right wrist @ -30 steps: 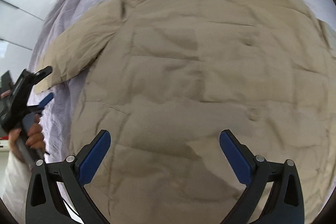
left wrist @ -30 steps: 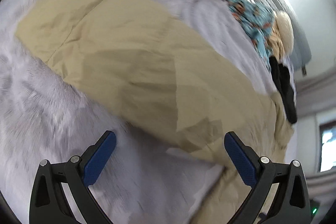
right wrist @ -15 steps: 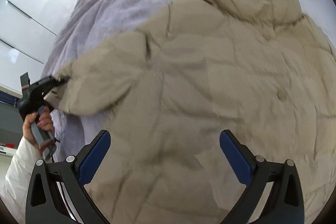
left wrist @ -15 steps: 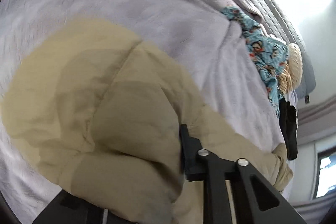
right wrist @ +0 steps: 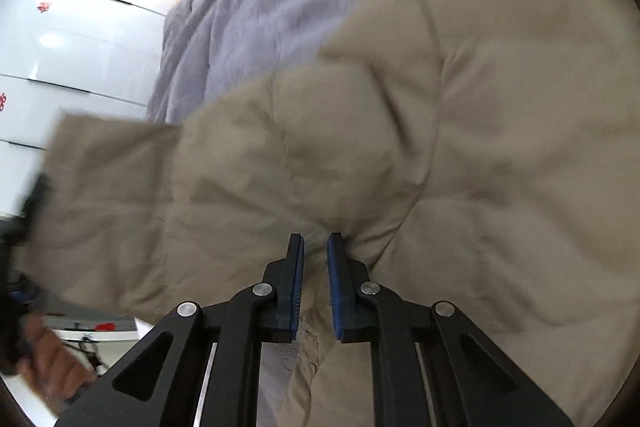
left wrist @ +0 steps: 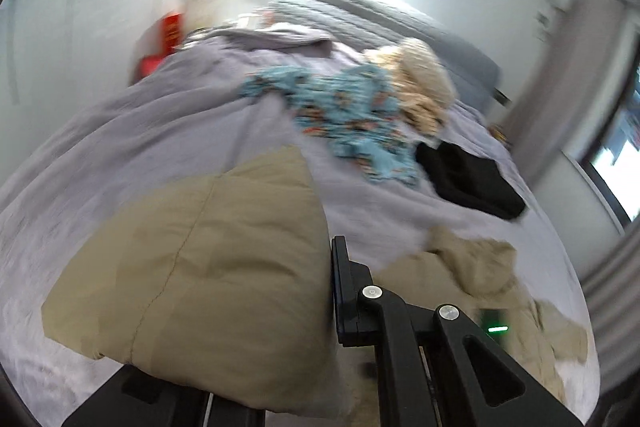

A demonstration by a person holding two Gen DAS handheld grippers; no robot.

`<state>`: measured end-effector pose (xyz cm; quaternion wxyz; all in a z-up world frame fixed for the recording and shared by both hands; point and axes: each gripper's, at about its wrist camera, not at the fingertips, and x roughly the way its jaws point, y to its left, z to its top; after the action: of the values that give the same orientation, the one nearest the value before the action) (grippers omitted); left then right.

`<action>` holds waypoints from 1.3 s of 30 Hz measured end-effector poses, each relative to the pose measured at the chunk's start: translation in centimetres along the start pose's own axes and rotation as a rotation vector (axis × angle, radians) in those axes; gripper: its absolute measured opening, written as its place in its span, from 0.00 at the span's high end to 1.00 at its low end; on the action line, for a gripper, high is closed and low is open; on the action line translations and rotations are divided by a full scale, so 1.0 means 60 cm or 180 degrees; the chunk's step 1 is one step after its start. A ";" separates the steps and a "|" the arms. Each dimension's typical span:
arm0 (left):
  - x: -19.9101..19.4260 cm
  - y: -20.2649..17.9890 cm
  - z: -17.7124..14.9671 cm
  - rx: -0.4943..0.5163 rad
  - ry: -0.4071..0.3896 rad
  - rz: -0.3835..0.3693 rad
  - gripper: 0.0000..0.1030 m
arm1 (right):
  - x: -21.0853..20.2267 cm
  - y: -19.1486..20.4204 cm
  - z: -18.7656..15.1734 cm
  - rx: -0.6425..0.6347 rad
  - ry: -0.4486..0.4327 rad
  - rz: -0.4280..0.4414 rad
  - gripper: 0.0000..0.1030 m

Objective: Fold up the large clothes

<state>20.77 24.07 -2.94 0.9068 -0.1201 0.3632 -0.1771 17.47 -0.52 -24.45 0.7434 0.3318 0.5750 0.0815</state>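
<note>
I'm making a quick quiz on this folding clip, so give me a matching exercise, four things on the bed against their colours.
Things:
1. puffy jacket
2. bed cover
3. patterned garment
4. garment near the jacket's collar

Colours:
A. black
B. lilac grey
C. tan
D. light blue print

Pairs: 1-C, 2-B, 3-D, 4-A

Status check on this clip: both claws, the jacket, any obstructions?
Left claw shut on sleeve. Right claw shut on tan jacket fold. Jacket on lilac blanket. Blue pajamas, black garment beyond, clear of it.
</note>
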 end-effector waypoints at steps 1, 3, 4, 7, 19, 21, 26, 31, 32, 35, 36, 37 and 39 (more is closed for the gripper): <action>0.004 -0.026 0.000 0.0065 0.0032 -0.0083 0.89 | 0.014 -0.006 -0.003 0.0011 0.0034 -0.0023 0.87; 0.017 -0.079 -0.001 0.0191 0.0075 -0.0199 0.89 | 0.030 -0.014 -0.005 0.0020 0.0051 -0.0034 0.87; 0.019 -0.104 -0.006 0.0263 0.0087 -0.0238 0.89 | 0.030 -0.019 -0.004 0.0030 0.0081 0.0012 0.87; 0.044 -0.187 -0.018 0.0444 0.0190 -0.0275 0.89 | -0.001 -0.035 -0.008 0.0056 0.0176 0.0189 0.87; 0.235 -0.501 -0.211 0.1556 0.0704 0.0012 0.89 | -0.308 -0.268 -0.025 0.0106 -0.0384 -0.0720 0.87; 0.278 -0.523 -0.269 0.1720 0.0959 0.0138 0.89 | -0.334 -0.313 -0.029 0.0198 -0.0389 -0.0816 0.87; 0.304 -0.538 -0.337 0.2006 0.1116 0.0290 0.54 | -0.352 -0.380 -0.028 0.0380 -0.0404 -0.0777 0.87; 0.272 -0.561 -0.355 0.2112 0.1101 0.0034 0.17 | -0.350 -0.387 -0.033 0.0425 -0.0456 -0.0695 0.87; 0.264 -0.563 -0.355 0.2110 0.1137 -0.0008 0.17 | -0.349 -0.386 -0.028 0.0440 -0.0469 -0.0692 0.87; 0.211 -0.550 -0.330 0.1967 0.1134 -0.0280 0.17 | -0.370 -0.392 -0.041 0.0435 -0.0492 -0.0748 0.86; 0.185 -0.542 -0.321 0.1907 0.1118 -0.0411 0.17 | -0.373 -0.384 -0.038 0.0394 -0.0501 -0.0799 0.86; 0.164 -0.529 -0.308 0.1851 0.1085 -0.0507 0.17 | -0.376 -0.377 -0.038 0.0326 -0.0506 -0.0857 0.81; 0.116 -0.495 -0.280 0.1721 0.0909 -0.0552 0.17 | -0.379 -0.343 -0.031 0.0106 -0.0536 -0.0965 0.58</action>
<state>6.72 -7.23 -8.80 0.8272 0.1209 0.4151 -0.3589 3.02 -26.99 -18.52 0.7871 0.2592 0.5555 -0.0691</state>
